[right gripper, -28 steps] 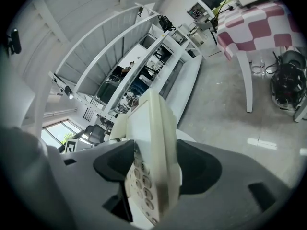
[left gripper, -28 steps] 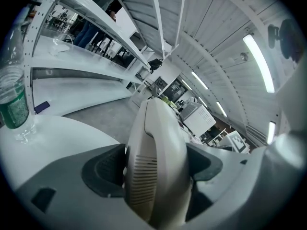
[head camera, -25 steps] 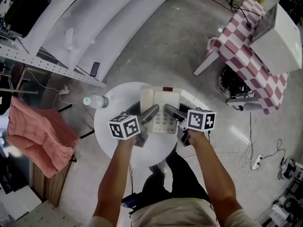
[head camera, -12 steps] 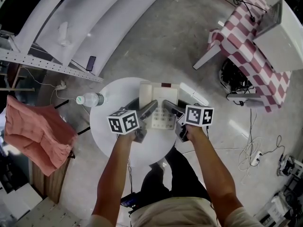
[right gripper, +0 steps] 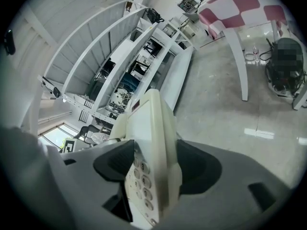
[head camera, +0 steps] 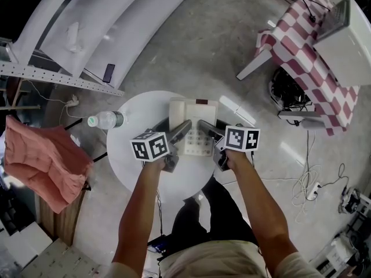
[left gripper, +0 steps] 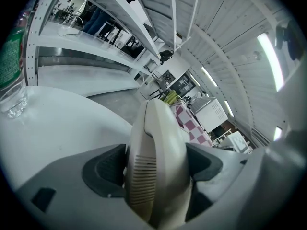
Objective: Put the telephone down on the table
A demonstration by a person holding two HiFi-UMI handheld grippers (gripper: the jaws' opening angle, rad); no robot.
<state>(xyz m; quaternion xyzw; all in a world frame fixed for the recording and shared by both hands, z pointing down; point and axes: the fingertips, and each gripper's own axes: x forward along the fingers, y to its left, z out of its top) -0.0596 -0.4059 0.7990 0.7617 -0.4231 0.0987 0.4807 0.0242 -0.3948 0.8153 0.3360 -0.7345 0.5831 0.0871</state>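
A cream telephone (head camera: 194, 120) with a keypad and its handset on the left sits over the round white table (head camera: 139, 172); I cannot tell whether it rests on it. My left gripper (head camera: 184, 127) is shut on the handset side (left gripper: 158, 162). My right gripper (head camera: 204, 126) is shut on the keypad edge (right gripper: 151, 147). Both grippers hold the phone's near end, one on each side. In the left gripper view the table top (left gripper: 62, 123) lies close below the handset.
A plastic water bottle (head camera: 104, 120) lies at the table's left edge, also in the left gripper view (left gripper: 12, 71). White shelving (head camera: 87, 33) carrying a dark mobile phone (head camera: 108, 73) runs behind. A pink cloth (head camera: 43, 164) hangs at the left. A checked table (head camera: 307, 51) stands at the right.
Both grippers keep their hold on the telephone. The whole scene has slid a little up and left in the head view; the phone's place over the table looks the same.
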